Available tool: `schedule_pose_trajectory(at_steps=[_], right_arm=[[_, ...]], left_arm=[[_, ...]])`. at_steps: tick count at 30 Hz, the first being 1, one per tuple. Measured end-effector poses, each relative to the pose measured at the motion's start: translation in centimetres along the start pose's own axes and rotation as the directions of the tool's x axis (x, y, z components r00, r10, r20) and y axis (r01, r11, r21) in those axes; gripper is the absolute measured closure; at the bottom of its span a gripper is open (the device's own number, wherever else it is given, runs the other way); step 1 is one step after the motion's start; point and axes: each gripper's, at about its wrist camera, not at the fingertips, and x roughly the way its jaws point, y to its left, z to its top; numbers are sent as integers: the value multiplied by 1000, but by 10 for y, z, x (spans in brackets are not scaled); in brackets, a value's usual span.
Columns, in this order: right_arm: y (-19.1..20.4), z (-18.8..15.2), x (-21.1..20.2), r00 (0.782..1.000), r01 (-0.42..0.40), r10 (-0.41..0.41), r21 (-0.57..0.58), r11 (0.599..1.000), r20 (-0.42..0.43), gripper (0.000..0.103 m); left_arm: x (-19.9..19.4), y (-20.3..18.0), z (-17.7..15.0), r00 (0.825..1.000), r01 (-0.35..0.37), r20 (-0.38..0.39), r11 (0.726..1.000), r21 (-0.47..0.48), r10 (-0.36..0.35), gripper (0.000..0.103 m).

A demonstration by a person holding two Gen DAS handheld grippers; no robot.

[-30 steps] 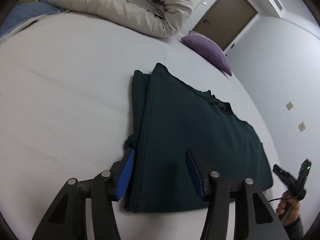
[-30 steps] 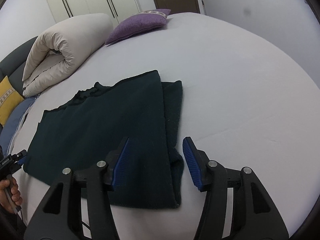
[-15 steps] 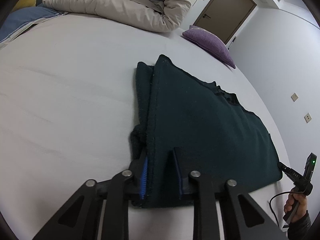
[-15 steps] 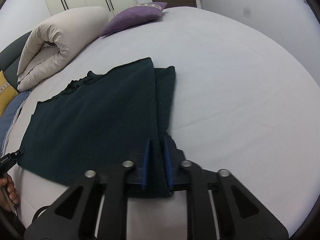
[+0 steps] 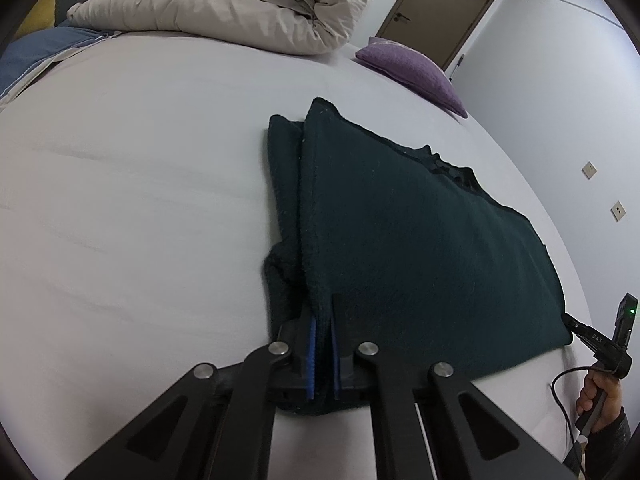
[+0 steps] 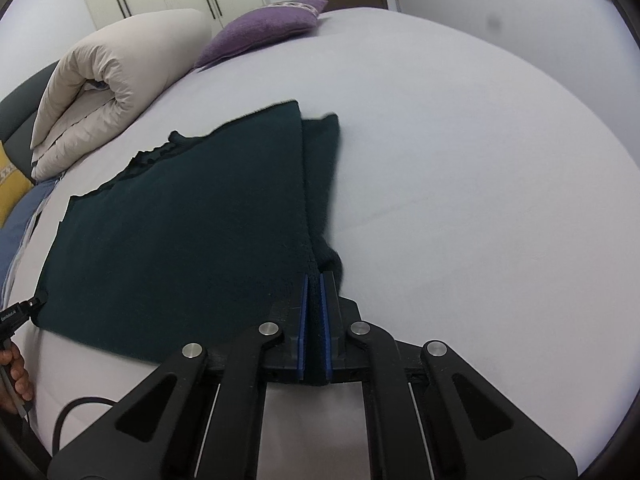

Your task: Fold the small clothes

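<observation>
Both grippers, left gripper [image 5: 323, 320] and right gripper [image 6: 315, 280], at lower centre, have just closed, pinching the dark green sweater's [image 5: 400, 232] near corners on the white bed [image 5: 140, 200].

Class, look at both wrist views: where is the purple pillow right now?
The purple pillow lies at the bed's far end, beside the rolled beige duvet, beyond the dark green garment, near the brown door.

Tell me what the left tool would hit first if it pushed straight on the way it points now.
The dark green garment itself: the left tool is already shut on its near edge, with the bed apparently right beneath.
</observation>
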Motion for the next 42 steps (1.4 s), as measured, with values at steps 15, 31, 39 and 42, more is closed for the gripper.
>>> schedule_pose_trajectory(at_steps=[15,31,39,42], right_arm=[[-4,0,-6,999,35,-35,43,998,1,70],[153,3,78,801,-517,548,183,836,-243,69],[59,-9,74,817,-520,574,362,774,-53,82],[12,-14,58,868,-463,496,386,798,16,84]], left_arm=[[-8,19,-3,998,70,1,993,-96,-70,92],[24,-108,-5,1000,5,-24,981,195,0,75],[19,-76,-22,1000,3,-31,984,180,3,80],[8,-59,-26,999,20,-29,989,147,-16,81]])
